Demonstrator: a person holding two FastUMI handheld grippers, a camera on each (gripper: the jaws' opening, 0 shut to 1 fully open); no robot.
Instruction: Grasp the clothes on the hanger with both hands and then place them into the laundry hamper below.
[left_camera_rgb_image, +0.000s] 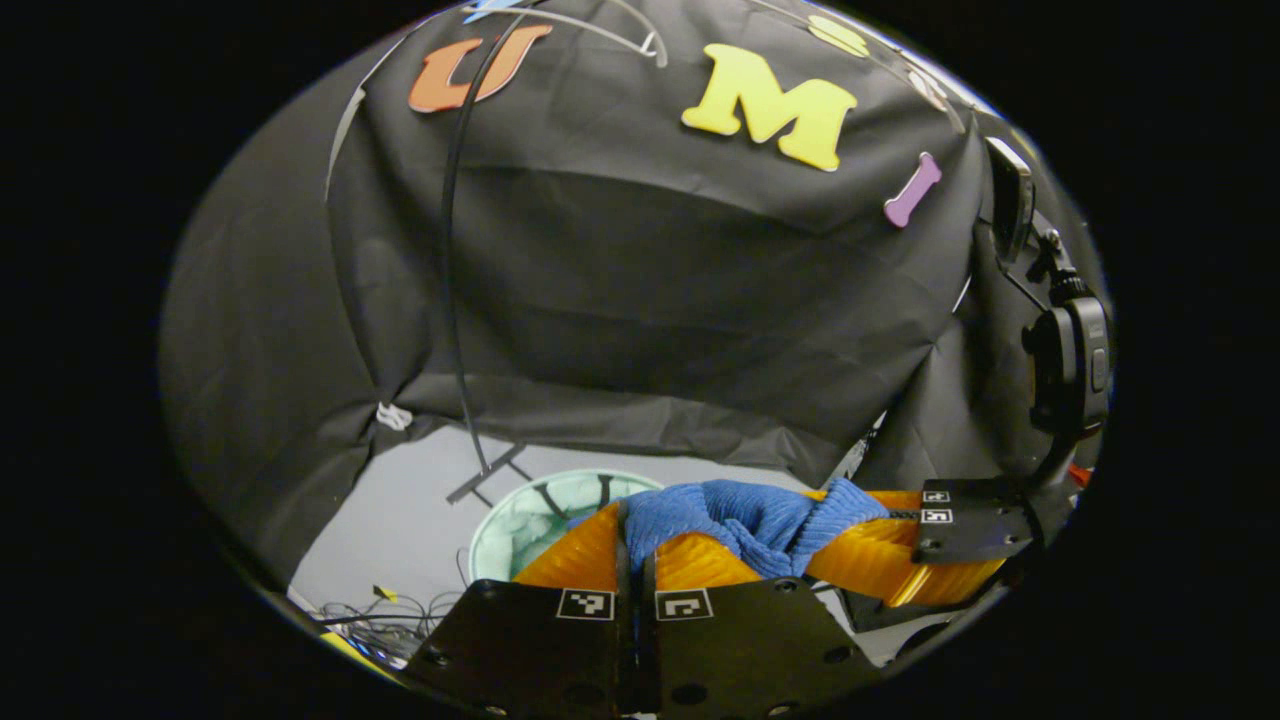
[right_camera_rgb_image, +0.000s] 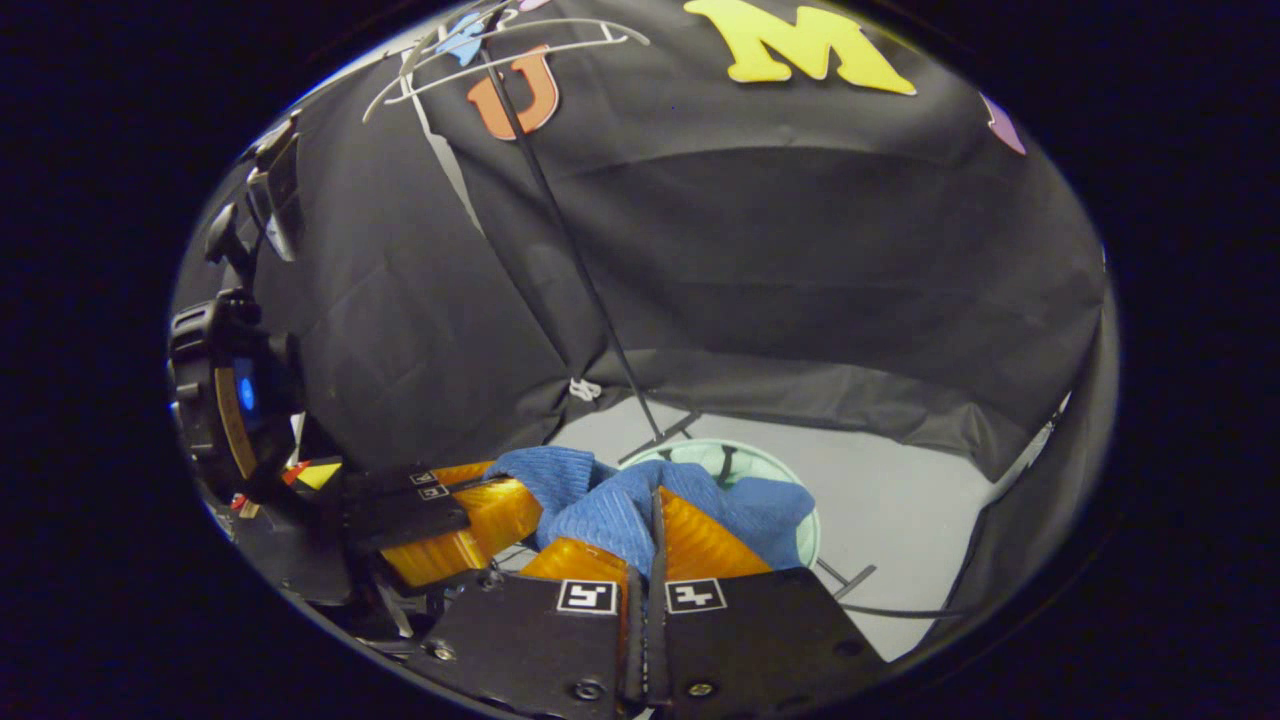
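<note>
Both claws are clamped on the blue knit garment (left_camera_rgb_image: 760, 520): the left claw (left_camera_rgb_image: 640, 555) and the right claw (right_camera_rgb_image: 650, 550) pinch bunched folds close together, above the pale green hamper (left_camera_rgb_image: 520, 520). The cloth looks soft, light and floppy; gathered folds seem the best hold. Its hanging length is hidden behind the orange fingers (right_camera_rgb_image: 700, 545).

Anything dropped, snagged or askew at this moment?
Nothing stands out. Both grippers, left and right, pinch the blue garment bunched between them above the hamper. The bare hanger hangs overhead.
</note>
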